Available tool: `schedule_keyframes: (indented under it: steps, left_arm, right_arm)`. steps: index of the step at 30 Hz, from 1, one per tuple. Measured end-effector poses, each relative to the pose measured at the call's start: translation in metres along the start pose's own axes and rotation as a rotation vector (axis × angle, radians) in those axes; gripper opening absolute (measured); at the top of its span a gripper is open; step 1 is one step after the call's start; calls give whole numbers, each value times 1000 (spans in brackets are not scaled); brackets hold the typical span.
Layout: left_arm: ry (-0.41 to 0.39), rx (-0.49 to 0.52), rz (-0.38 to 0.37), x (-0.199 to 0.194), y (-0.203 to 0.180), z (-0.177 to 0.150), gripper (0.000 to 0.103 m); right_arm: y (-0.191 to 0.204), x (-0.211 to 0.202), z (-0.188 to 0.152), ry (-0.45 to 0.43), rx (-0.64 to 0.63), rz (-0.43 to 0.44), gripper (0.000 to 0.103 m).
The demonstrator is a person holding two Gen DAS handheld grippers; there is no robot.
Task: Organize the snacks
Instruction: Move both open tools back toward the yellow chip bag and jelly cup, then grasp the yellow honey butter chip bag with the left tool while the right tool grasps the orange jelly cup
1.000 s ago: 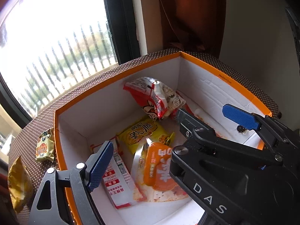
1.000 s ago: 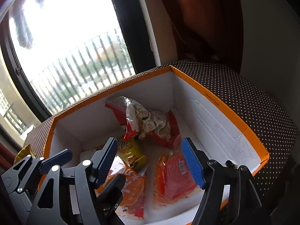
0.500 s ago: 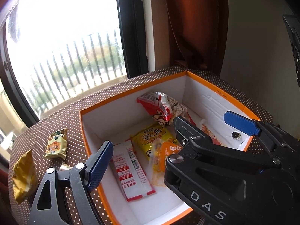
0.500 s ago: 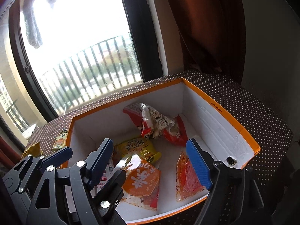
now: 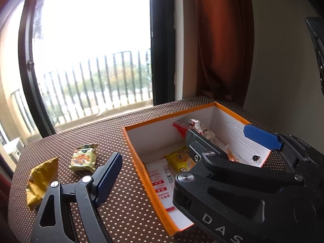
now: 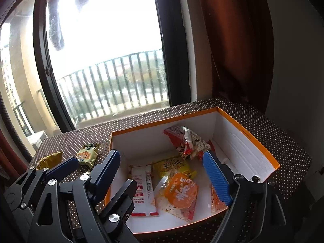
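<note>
Both grippers are pulling back and up from the orange box (image 6: 246,135), where five packets are now lying. The right gripper (image 6: 162,174) has just been opening, empty, and the left gripper (image 5: 182,154) is hanging apart, empty too. Two snack packets (image 5: 83,158) are waiting on the dotted table (image 5: 125,208) to the left, likely next.

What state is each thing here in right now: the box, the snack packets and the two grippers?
Box: open, no lid, several snack packets inside.
Green packet: on the table, outside the box.
Yellow packet: on the table, outside the box.
Left gripper: open, empty.
Right gripper: jaws just opened wider, nothing between them.
</note>
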State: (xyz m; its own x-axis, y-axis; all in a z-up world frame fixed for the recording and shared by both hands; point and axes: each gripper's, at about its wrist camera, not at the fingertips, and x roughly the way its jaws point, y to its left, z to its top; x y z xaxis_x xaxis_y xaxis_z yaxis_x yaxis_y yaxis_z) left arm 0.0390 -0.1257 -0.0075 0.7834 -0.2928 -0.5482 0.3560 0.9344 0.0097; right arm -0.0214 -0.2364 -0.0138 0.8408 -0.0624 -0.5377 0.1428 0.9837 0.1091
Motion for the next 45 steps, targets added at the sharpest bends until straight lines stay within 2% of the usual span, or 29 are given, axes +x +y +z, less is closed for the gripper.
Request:
schedule_keyframes:
  steps: [7, 13, 18, 29, 35, 45]
  left_arm:
    - [-36, -59, 40, -16, 38, -8, 84]
    - [-59, -95, 106, -28, 67, -16, 84]
    - [-86, -109, 156, -36, 89, -22, 84]
    - [-34, -168, 218, -28, 139, -42, 85]
    - [-22, -167, 302, -24, 164, -43, 88]
    - [34, -171, 295, -1, 196, -46, 89]
  right_arm:
    - [41, -7, -1, -38, -56, 32, 93]
    - [77, -4, -5, -34, -97, 96, 94]
    - [103, -4, -8, -75, -106, 151, 94]
    - [156, 26, -19, -26, -146, 223, 94]
    - [178, 42, -20, -14, -168, 258, 94]
    - [209, 71, -17, 27, -178, 293, 94]
